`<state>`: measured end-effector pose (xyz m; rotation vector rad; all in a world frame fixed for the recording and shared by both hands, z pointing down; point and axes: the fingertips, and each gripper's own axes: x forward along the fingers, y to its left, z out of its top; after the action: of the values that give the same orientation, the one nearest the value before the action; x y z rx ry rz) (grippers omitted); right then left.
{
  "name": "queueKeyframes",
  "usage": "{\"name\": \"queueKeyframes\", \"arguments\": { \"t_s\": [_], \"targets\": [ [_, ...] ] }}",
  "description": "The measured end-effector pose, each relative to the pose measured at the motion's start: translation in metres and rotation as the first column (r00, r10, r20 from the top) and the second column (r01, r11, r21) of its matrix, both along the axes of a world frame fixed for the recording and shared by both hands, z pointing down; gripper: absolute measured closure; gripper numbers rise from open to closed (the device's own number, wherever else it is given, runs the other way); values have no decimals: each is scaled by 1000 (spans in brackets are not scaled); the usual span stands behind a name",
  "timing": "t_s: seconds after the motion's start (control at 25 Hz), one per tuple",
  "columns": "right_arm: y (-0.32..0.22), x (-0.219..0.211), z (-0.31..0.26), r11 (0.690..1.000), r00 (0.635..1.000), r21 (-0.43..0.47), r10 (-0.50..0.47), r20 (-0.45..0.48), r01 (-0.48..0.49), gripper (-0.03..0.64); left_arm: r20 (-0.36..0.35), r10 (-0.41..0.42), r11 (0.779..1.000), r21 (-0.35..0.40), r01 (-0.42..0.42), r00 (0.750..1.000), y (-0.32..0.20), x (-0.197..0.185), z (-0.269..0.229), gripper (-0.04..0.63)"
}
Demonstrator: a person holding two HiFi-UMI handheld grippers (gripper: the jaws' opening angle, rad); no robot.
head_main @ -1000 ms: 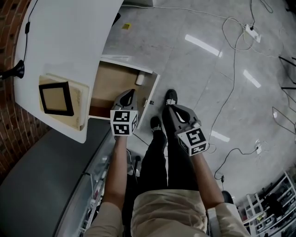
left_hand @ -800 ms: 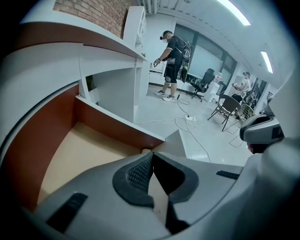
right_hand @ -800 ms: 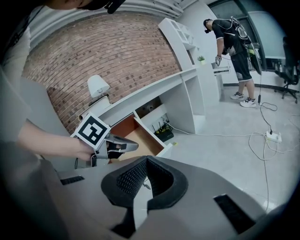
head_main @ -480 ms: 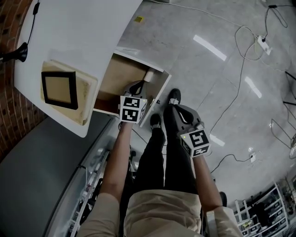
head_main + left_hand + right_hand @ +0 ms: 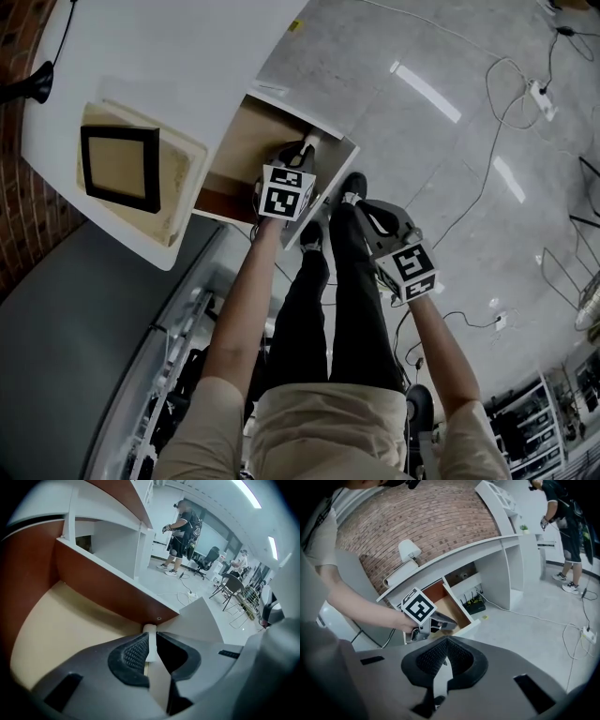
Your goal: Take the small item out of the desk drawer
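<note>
The desk drawer (image 5: 242,141) stands pulled out, its pale wooden bottom (image 5: 70,625) bare. A small white cylinder (image 5: 308,144) stands upright in the corner by the drawer's white front panel. My left gripper (image 5: 298,156) reaches down into that corner. Its jaws have just been opening, and the cylinder (image 5: 150,630) stands in the narrow gap at the tips of the left gripper (image 5: 151,643), with no pad pressing on it. My right gripper (image 5: 362,208) hangs outside the drawer above the floor, shut and empty (image 5: 446,644). From there I see the left gripper (image 5: 440,623) over the drawer (image 5: 452,607).
A black picture frame (image 5: 120,167) lies on the white desk top (image 5: 169,66). My legs and shoes (image 5: 352,183) stand right at the drawer front. Cables and a power strip (image 5: 542,92) trail over the grey floor. A person (image 5: 182,522) and chairs stand far off.
The left gripper has gone down and forward into the drawer, up to the white cylinder. The right gripper has sunk a little, keeping beside the drawer front.
</note>
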<state>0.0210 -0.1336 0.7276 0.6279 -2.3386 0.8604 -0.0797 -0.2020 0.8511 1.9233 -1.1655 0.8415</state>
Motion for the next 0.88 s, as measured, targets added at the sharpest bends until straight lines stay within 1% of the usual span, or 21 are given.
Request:
{"name": "queueKeyframes", "arguments": {
  "t_s": [0.08, 0.16, 0.36, 0.48, 0.6, 0.72, 0.88],
  "targets": [
    [-6, 0, 1, 1000, 1000, -12, -7, 7, 7, 592, -6, 15, 1000, -19, -15, 1000, -1, 6, 2, 526],
    [-12, 2, 3, 1000, 1000, -10, -16, 5, 16, 592, 3, 22, 999, -33, -22, 1000, -2, 8, 8, 522],
    [-26, 2, 11, 1000, 1000, -23, -14, 8, 14, 592, 24, 6, 997, -73, -5, 1000, -6, 4, 28, 502],
    [-22, -2, 17, 998, 998, -19, -63, -16, 63, 592, 16, 19, 994, -104, -18, 1000, -5, 6, 37, 488],
    [-15, -9, 21, 994, 995, -40, -104, -13, 103, 592, 6, 36, 989, -142, -35, 999, -2, 7, 46, 472],
    [-13, -15, 24, 989, 990, -47, -139, -14, 138, 592, 2, 42, 989, -143, -41, 999, -2, 6, 54, 454],
    [-17, -18, 28, 987, 989, -66, -145, -13, 144, 592, -21, 34, 988, -153, -37, 999, -3, 7, 55, 439]
  ]
}}
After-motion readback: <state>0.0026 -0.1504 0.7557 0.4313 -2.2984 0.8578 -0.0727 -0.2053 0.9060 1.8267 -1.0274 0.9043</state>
